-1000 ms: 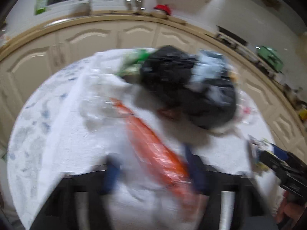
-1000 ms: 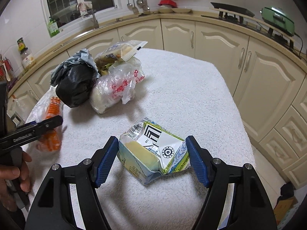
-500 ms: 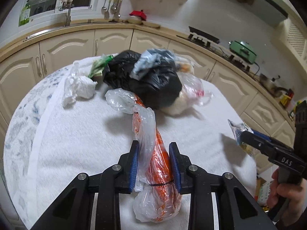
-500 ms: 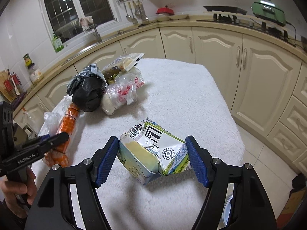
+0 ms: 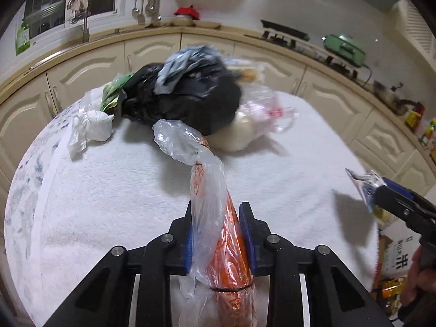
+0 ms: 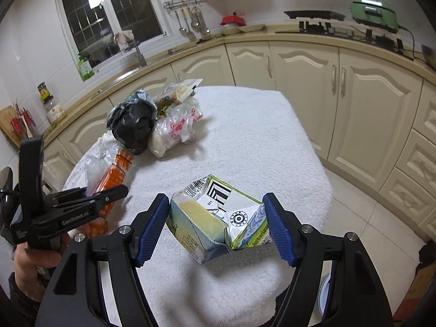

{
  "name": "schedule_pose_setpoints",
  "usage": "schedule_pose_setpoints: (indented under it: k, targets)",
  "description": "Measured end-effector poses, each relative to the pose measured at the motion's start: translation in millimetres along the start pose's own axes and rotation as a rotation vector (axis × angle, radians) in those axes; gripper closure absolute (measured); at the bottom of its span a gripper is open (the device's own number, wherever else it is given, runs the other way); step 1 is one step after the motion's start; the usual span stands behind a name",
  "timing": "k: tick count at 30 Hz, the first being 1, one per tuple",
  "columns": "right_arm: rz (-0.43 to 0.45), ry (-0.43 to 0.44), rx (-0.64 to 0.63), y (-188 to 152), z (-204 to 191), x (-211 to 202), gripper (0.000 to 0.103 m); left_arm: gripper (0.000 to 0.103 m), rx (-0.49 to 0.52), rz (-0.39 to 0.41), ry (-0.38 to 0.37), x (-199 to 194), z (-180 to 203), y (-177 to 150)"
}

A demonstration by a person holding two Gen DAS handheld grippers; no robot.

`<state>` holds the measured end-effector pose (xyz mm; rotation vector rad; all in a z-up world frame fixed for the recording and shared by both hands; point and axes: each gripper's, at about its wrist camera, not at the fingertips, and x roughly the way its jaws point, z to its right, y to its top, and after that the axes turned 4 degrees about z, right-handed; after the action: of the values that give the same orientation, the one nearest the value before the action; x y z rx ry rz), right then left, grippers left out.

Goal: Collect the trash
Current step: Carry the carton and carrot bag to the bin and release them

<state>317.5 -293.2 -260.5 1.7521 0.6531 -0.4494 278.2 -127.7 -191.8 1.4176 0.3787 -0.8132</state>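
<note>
My left gripper point(image 5: 218, 234) is shut on an orange package in a clear plastic bag point(image 5: 218, 218), held above the white towel-covered table point(image 5: 122, 190); it also shows in the right wrist view point(image 6: 114, 179). My right gripper point(image 6: 218, 226) is shut on a crushed carton point(image 6: 218, 218), lifted over the table's near edge; the carton's corner shows at the right in the left wrist view point(image 5: 365, 185). A black trash bag point(image 5: 185, 98), a clear bag with red print point(image 5: 256, 120) and a white crumpled bag point(image 5: 92, 128) lie at the table's far side.
Cream kitchen cabinets point(image 6: 368, 103) and a counter curve around the table. A green appliance point(image 6: 373, 13) stands on the counter. Tiled floor point(image 6: 368, 231) lies to the right of the table. A box with print point(image 5: 397, 256) sits on the floor.
My left gripper closed on the orange package and raised it off the table. My right gripper lifted the carton higher and pulled it back toward the table's near edge.
</note>
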Motion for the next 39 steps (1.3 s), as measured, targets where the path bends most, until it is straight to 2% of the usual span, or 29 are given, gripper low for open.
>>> schedule_pose_setpoints:
  k: [3,4,13,16,19,29,39]
  targets:
    - [0.022,0.003,0.012,-1.3,5.7,-11.8,0.031,0.078,0.006,0.03,-0.018,-13.8,10.3,-5.3]
    - [0.028,0.003,0.016,-1.8,7.9,-15.8,0.031,0.078,0.012,0.043,0.012,-19.0,13.9,-7.2]
    - [0.11,0.002,0.049,1.5,27.4,-58.3,0.031,0.082,0.098,0.154,-0.084,-57.5,71.3,-5.8]
    - [0.127,-0.004,0.06,3.0,36.0,-68.5,0.031,0.083,0.123,0.137,-0.102,-45.4,87.6,-6.1]
    - [0.115,-0.007,0.067,1.8,43.9,-67.6,0.031,0.083,0.132,0.125,-0.083,-27.2,93.9,-9.0]
    - [0.057,0.025,0.081,-14.6,45.7,-38.1,0.031,0.083,0.108,0.045,-0.056,22.7,90.6,10.8]
    - [0.1,0.014,0.076,-8.8,50.8,-56.5,0.031,0.085,0.083,0.096,-0.1,17.8,85.4,19.6]
